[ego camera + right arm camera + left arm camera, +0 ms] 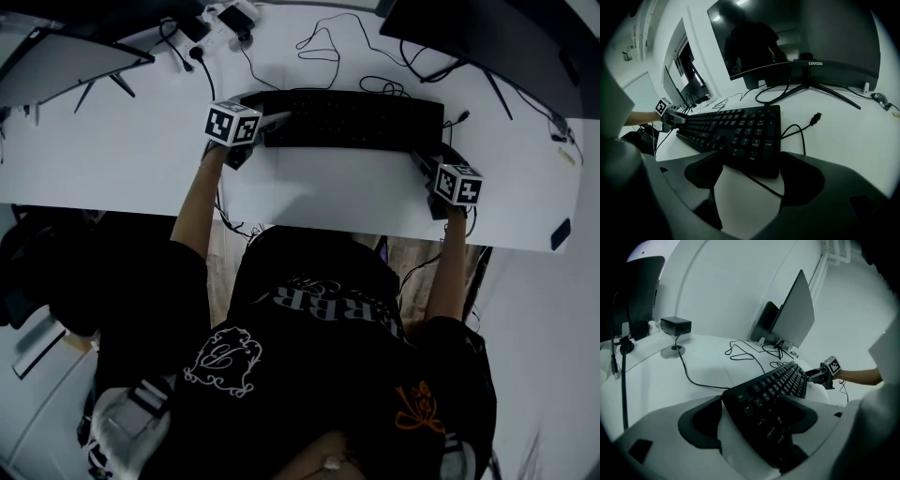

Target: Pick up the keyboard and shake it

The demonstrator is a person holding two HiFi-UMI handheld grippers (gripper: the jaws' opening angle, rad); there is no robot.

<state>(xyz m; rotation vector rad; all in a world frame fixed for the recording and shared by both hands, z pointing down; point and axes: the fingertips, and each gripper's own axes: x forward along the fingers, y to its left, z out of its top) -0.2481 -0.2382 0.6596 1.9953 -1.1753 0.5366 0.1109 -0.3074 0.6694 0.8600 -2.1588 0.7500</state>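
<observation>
Keyboard [352,120] lies flat on table [319,197], not lifted. Left hand-held gripper [270,127] is released, jaws wide around the keyboard's left end. Right hand-held gripper [427,161] is released at the keyboard's right end. Probably the grasp step. Next: clench both ends evenly, lift level, shake.
</observation>
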